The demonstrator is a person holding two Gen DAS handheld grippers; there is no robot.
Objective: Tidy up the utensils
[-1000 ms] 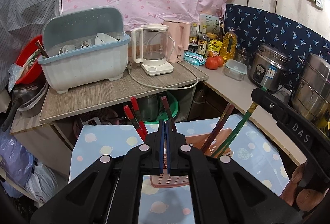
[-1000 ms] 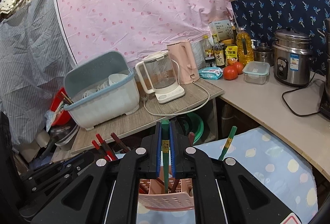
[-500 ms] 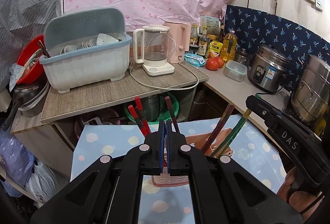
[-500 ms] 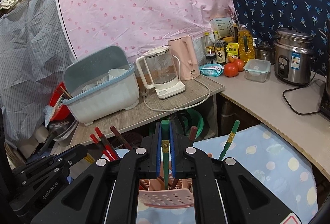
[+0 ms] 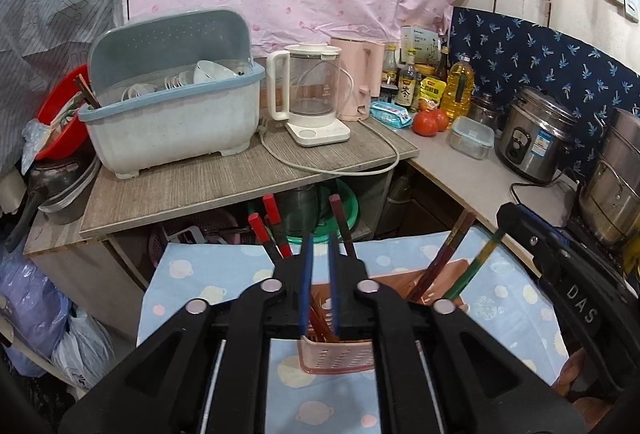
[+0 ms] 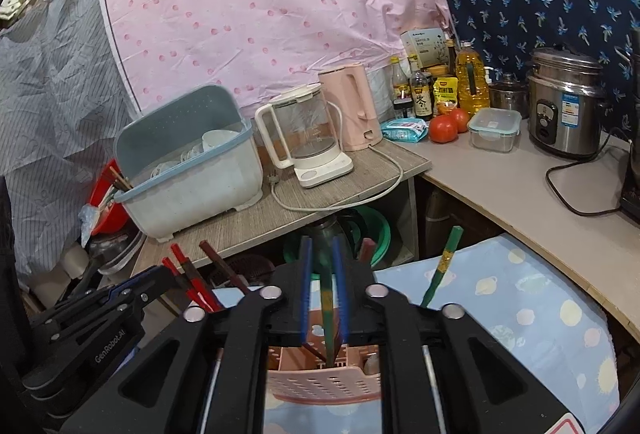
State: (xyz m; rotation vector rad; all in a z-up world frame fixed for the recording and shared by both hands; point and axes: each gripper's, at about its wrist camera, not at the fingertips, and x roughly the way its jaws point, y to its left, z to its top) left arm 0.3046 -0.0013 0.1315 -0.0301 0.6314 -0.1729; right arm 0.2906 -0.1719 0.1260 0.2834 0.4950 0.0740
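Observation:
A pink slotted utensil basket (image 5: 340, 358) stands on the blue patterned cloth (image 5: 192, 294) and also shows in the right wrist view (image 6: 324, 378). Red chopsticks (image 5: 264, 230), brown chopsticks (image 5: 448, 258) and a green chopstick (image 5: 478, 264) stand in it. My left gripper (image 5: 319, 246) is open and empty above the basket's left part. My right gripper (image 6: 323, 250) is open, with a green chopstick (image 6: 327, 314) standing free between its fingers, lower end in the basket. A second green chopstick (image 6: 442, 262) leans to the right.
Behind the cloth is a wooden shelf (image 5: 224, 186) with a grey-blue dish drainer (image 5: 172, 122), a glass kettle (image 5: 312, 98) with its loose cord, and a pink kettle (image 5: 360, 74). The right counter holds bottles, tomatoes (image 5: 430, 120), a lidded box and a rice cooker (image 5: 536, 138).
Both grippers have opened. The right gripper has let go of the green chopstick, which now stands in the basket. The left gripper has parted its fingers above the basket.

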